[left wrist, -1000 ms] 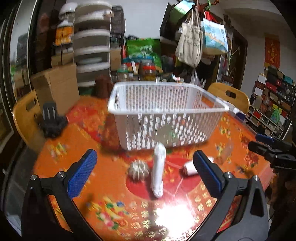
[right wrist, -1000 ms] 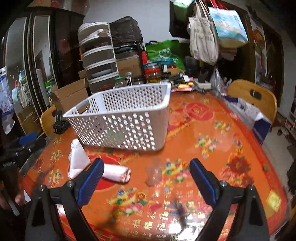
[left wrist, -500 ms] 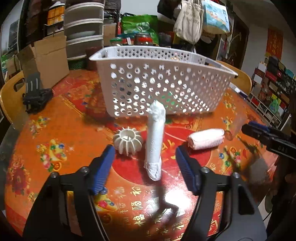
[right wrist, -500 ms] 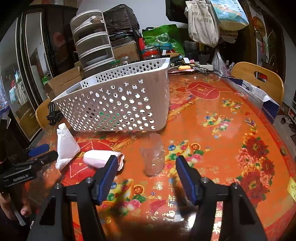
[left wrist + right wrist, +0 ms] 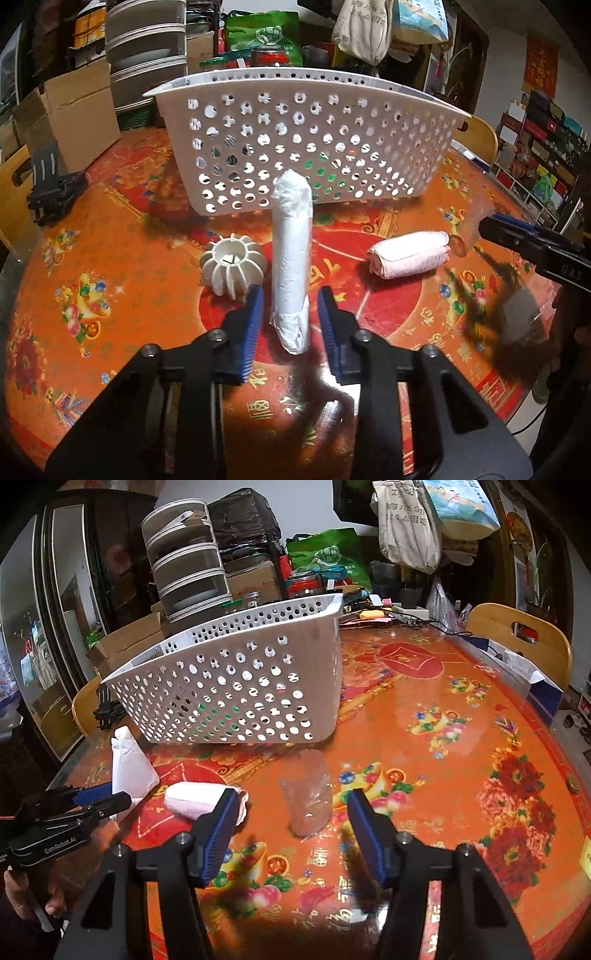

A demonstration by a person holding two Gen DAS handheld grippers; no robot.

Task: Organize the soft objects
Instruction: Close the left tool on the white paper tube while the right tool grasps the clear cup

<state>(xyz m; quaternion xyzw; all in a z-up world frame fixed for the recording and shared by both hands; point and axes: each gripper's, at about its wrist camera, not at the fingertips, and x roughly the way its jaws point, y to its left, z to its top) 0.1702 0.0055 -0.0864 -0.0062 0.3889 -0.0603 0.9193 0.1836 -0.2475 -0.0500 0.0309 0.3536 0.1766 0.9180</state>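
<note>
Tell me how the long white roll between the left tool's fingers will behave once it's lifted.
The long white roll looks like crinkly wrapped soft material, so it will probably squash under the closing left tool. Held near one end, its far end may droop. Being cylindrical, it could roll if nudged sideways.

You are in a cluttered home dining room. A round table (image 5: 461,709) with a red festive cloth sits among wooden chairs (image 5: 517,635). At the far side, stacked drawers (image 5: 188,572), cardboard boxes (image 5: 70,118) and hanging tote bags (image 5: 406,524) crowd the wall.
</note>
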